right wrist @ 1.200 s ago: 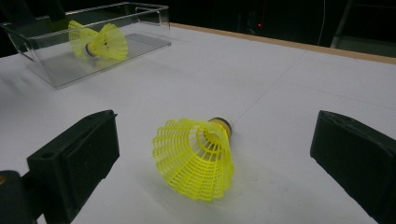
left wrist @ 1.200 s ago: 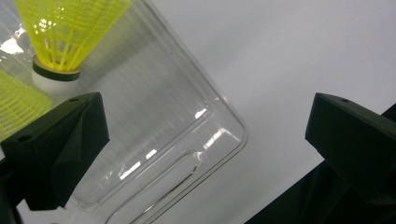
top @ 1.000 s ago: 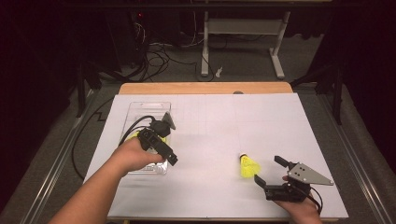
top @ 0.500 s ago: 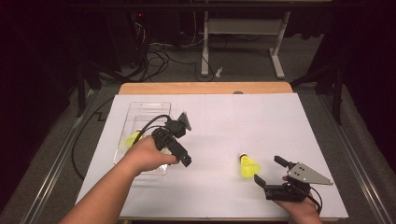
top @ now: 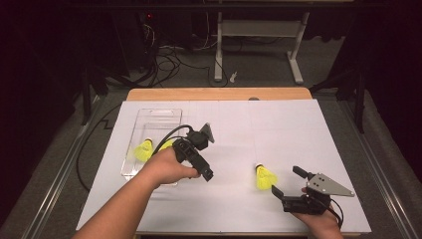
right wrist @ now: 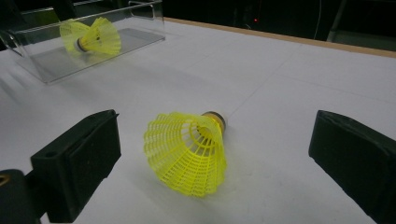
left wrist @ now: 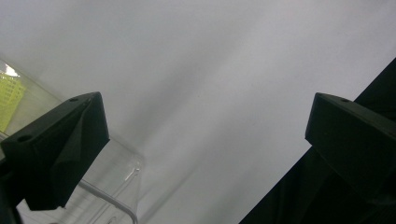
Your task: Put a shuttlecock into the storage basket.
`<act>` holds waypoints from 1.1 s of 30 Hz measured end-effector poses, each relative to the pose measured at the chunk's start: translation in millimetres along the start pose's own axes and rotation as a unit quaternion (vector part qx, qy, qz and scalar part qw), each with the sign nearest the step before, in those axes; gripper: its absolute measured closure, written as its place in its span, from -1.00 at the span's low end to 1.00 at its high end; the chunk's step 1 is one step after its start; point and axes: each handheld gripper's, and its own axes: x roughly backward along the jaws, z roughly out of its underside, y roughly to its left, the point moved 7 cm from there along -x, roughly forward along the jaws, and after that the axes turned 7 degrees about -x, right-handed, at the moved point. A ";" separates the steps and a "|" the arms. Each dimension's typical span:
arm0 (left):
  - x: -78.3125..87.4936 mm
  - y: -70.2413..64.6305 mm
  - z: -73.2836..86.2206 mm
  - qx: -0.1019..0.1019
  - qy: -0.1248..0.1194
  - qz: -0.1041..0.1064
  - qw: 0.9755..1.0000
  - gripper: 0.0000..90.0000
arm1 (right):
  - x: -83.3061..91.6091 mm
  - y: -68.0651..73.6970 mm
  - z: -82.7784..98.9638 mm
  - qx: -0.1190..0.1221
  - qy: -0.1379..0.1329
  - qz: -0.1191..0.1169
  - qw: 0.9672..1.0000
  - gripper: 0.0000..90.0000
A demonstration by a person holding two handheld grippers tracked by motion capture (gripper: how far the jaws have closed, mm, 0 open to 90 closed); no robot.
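On the white bench (top: 298,129), a yellow shuttlecock (right wrist: 189,151) lies on its side between the right claw's (right wrist: 212,163) spread jaws; the left claw (left wrist: 201,154), also apart, hovers beside the clear tray (top: 149,122).

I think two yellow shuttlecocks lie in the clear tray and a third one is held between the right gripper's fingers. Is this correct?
Not quite. The third shuttlecock is not held: in the right gripper view it lies on the white table with the right gripper open around it. Two shuttlecocks do lie in the clear tray.
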 end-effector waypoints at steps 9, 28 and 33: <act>-4.5 -2.3 0.6 -0.003 0.003 0.003 1.000 -0.99 | 2.1 -3.4 -4.6 0.001 -0.010 0.013 1.000 -0.75; -11.3 -1.6 4.0 -0.003 0.004 0.012 1.000 -0.99 | 1.0 4.1 -19.9 -0.003 0.023 0.037 0.999 -0.26; -11.5 -1.7 4.4 -0.004 0.005 0.012 1.000 -0.99 | -4.8 19.3 -10.9 0.005 0.031 0.029 0.999 -0.13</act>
